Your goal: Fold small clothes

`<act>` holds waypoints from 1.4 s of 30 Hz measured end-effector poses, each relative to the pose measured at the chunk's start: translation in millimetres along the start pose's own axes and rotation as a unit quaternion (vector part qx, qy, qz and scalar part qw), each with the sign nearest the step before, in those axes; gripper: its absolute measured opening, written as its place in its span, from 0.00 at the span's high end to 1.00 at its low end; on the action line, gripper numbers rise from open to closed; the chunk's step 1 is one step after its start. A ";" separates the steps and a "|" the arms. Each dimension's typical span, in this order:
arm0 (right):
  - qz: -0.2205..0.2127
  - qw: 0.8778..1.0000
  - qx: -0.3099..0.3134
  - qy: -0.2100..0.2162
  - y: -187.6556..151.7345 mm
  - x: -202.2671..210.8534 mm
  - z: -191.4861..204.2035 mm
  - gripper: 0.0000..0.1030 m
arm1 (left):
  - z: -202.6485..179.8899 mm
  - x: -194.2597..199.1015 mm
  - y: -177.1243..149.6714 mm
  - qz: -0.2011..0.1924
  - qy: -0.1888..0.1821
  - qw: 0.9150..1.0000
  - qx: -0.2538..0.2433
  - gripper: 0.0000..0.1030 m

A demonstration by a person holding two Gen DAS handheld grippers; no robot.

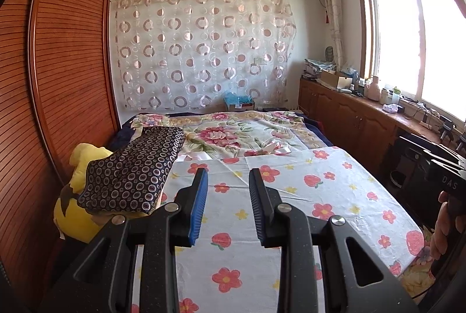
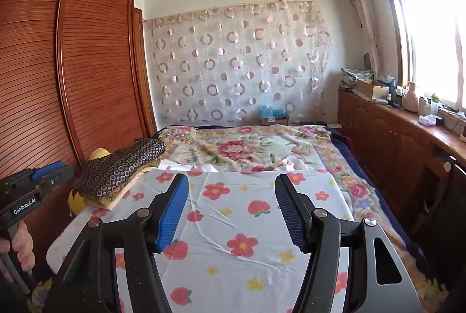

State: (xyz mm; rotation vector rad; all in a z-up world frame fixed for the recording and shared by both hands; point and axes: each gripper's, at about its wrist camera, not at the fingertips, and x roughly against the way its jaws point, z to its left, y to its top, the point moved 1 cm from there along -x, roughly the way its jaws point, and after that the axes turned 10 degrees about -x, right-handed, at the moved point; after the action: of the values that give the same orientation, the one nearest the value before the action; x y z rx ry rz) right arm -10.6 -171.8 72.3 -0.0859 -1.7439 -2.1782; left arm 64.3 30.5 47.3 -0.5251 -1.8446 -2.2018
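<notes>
Lighting: we find bright daylight entering by the window [image 1: 413, 45] on the right of both views, its panes blown out to white. Bedspread [image 2: 233, 225] evenly lit, shadows soft. Wardrobe [image 1: 58, 79] side dimmer. Distortion: we note strong fisheye bending, with straight edges bowed and corners dark. Focus: sharp throughout, no motion blur.

The left gripper [image 2: 35, 190] body says "GenRobot.AI" in white. The right gripper [image 1: 445, 182] housing only shows the letters "DAS".
</notes>
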 end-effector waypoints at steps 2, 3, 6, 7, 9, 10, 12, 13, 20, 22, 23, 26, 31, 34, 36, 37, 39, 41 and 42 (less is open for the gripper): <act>0.000 1.000 0.001 0.001 0.6 0.2 -2.2 0.38 | 0.3 0.5 -0.1 0.000 0.001 1.000 0.000 0.71; 0.001 1.000 0.001 0.001 0.9 0.4 -2.6 0.38 | 0.9 0.8 -0.2 -0.001 0.001 1.000 0.000 0.71; 0.001 1.000 0.000 0.001 1.5 0.6 -4.8 0.38 | 0.8 0.7 -0.4 0.000 0.001 1.000 0.000 0.71; 0.001 1.000 0.000 0.002 1.9 0.8 -5.4 0.38 | 0.9 0.1 0.1 -0.001 0.001 1.000 0.000 0.71; 0.000 1.000 0.001 0.001 2.0 0.9 -6.5 0.38 | 2.0 1.7 0.6 -0.001 0.002 1.000 0.001 0.71; -0.001 1.000 0.001 0.001 2.5 1.0 -7.4 0.38 | 2.2 1.8 1.1 -0.002 0.003 1.000 0.001 0.71; -0.001 1.000 0.001 0.001 2.8 0.8 -8.9 0.38 | 3.3 2.5 1.3 -0.002 0.003 1.000 0.001 0.71; 0.000 1.000 0.001 0.001 2.8 0.6 -9.6 0.38 | 3.0 2.3 1.4 -0.002 0.003 1.000 0.001 0.71; 0.000 1.000 0.002 0.001 2.7 0.8 -12.9 0.38 | 3.5 2.3 0.8 -0.001 0.002 1.000 0.001 0.71; 0.000 1.000 0.002 0.002 3.1 1.1 -14.0 0.38 | 3.2 2.2 0.7 -0.002 0.003 1.000 0.001 0.71; 0.001 1.000 0.002 0.002 3.2 1.1 -14.1 0.38 | 3.5 2.4 0.7 -0.002 0.003 1.000 0.001 0.71; 0.000 1.000 0.002 0.002 3.1 1.1 -14.0 0.38 | 3.5 2.6 0.6 -0.002 0.003 1.000 0.001 0.71; -0.001 1.000 0.003 0.001 3.0 1.1 -15.7 0.38 | 2.9 2.1 0.6 -0.002 0.003 1.000 0.001 0.71; 0.000 1.000 0.003 0.002 3.4 1.1 -16.7 0.38 | 2.9 2.1 0.4 -0.002 0.003 1.000 0.001 0.71; 0.000 1.000 0.003 0.002 3.4 1.2 -17.2 0.38 | 2.8 2.0 0.3 -0.002 0.002 1.000 0.001 0.71; -0.001 1.000 0.003 0.002 3.4 1.3 -17.0 0.38 | 3.0 2.1 2.0 -0.002 0.003 1.000 0.001 0.71; -0.003 1.000 0.003 0.002 4.2 1.7 -19.3 0.38 | 3.3 1.9 1.8 -0.001 0.003 1.000 0.002 0.71; -0.003 1.000 0.003 0.002 4.7 1.6 -21.4 0.38 | 3.7 2.3 1.9 -0.002 0.003 1.000 0.001 0.71; -0.003 1.000 0.003 0.002 4.9 1.7 -21.7 0.38 | 3.6 2.2 1.9 -0.002 0.003 1.000 0.001 0.71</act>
State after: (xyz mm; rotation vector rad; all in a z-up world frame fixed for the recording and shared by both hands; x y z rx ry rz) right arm -7.1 -193.9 72.1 -0.0746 -1.7520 -2.1752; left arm 63.5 33.8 50.4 -0.5133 -1.8460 -2.2020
